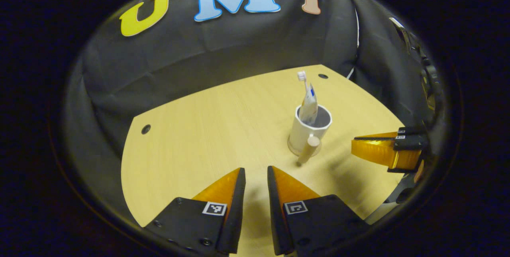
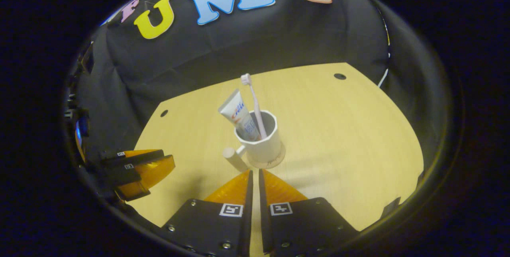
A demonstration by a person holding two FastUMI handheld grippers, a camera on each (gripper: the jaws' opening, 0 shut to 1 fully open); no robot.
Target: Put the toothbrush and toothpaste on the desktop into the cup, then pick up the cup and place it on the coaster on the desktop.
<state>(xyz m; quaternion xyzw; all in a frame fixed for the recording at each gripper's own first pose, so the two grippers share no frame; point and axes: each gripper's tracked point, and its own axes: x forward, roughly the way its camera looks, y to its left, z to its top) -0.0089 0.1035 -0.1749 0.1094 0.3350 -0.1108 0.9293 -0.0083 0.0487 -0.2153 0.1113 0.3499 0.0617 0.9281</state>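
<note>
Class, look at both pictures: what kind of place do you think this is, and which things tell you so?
Probably a staged recording booth, not a real bathroom: a bare wooden desk with black cloth hung behind it, and just a cup holding a toothbrush and toothpaste.

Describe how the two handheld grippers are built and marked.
The left gripper and right gripper look alike: two wedge-shaped fingers tapering forward from black bolted mounts, each mount carrying a small square black-and-white marker tag. No cables are visible on either.

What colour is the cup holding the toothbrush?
White, the cup shows best in the right gripper view.
</note>
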